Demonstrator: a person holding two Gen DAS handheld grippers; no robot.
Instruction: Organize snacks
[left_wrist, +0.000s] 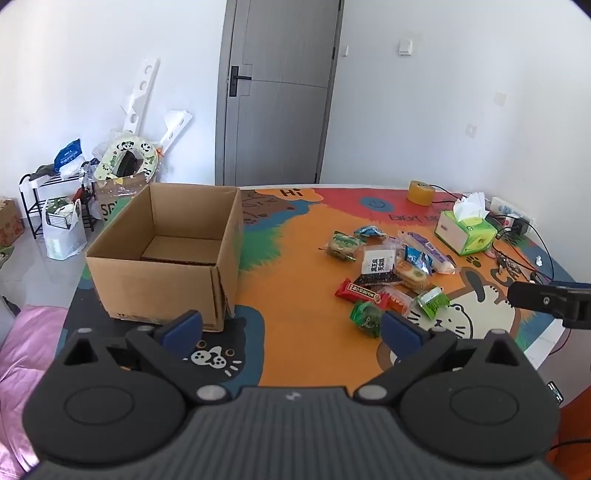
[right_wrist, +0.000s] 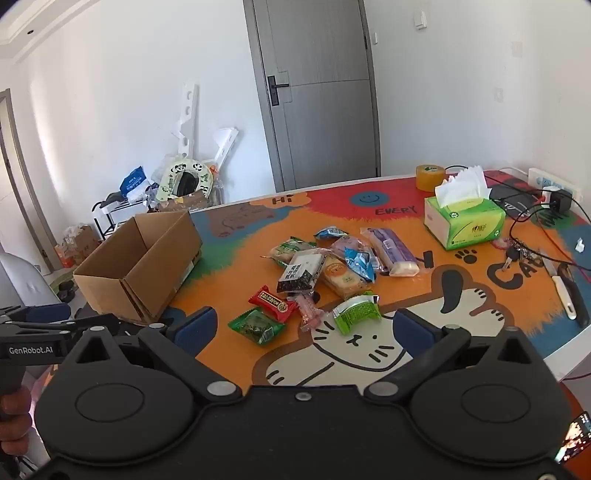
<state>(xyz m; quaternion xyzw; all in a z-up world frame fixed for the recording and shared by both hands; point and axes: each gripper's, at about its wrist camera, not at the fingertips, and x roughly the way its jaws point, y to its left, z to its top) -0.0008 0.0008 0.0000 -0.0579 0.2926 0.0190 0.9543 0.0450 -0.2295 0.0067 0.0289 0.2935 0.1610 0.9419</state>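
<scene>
Fingers of both grippers, left (left_wrist: 291, 326) and right (right_wrist: 303, 330), are standing spread wide and grasping nothing, hovering near the counter (right_wrist: 236, 362) edge, likely lining up a first pick. Snacks (right_wrist: 317, 273) are lying heaped just beyond the right gripper. Left of the heap, the box (left_wrist: 162, 258) is sitting open and empty, probably waiting to receive them.

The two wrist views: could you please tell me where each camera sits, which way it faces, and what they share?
Left wrist: on the left tool, facing forward and down at the cardboard box; its open fingers and the right tool's tip show.
Right wrist: on the right tool, facing the snacks; its open fingers, the left tool and a hand show.
Shared: box, snacks, tissue box.
</scene>
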